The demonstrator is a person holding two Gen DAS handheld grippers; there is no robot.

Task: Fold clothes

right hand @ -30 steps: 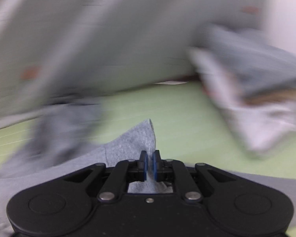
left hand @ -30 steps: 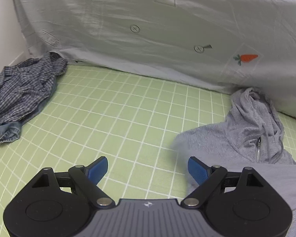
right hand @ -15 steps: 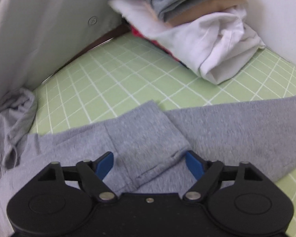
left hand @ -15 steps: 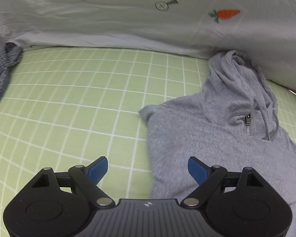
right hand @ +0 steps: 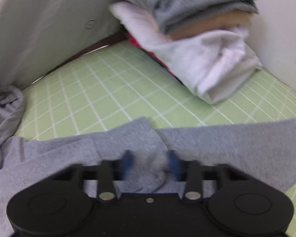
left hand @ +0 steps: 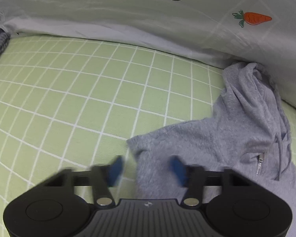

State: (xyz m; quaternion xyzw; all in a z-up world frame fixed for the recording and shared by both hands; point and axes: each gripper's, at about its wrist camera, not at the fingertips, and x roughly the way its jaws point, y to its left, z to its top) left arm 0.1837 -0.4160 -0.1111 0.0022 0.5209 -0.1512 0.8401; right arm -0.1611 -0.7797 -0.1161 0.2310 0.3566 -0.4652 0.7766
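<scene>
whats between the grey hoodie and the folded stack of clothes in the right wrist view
Only bare green checked sheet lies between the grey hoodie and the folded stack; nothing else sits on that stretch. The right wrist view shows this.

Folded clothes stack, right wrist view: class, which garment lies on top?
The grey folded garment tops the stack; below it lie a tan layer, then the white garment, with red fabric underneath.

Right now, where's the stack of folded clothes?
Right wrist view, upper right: the stack of folded clothes sits on the green grid sheet against the white wall, beyond the grey hoodie.
</scene>
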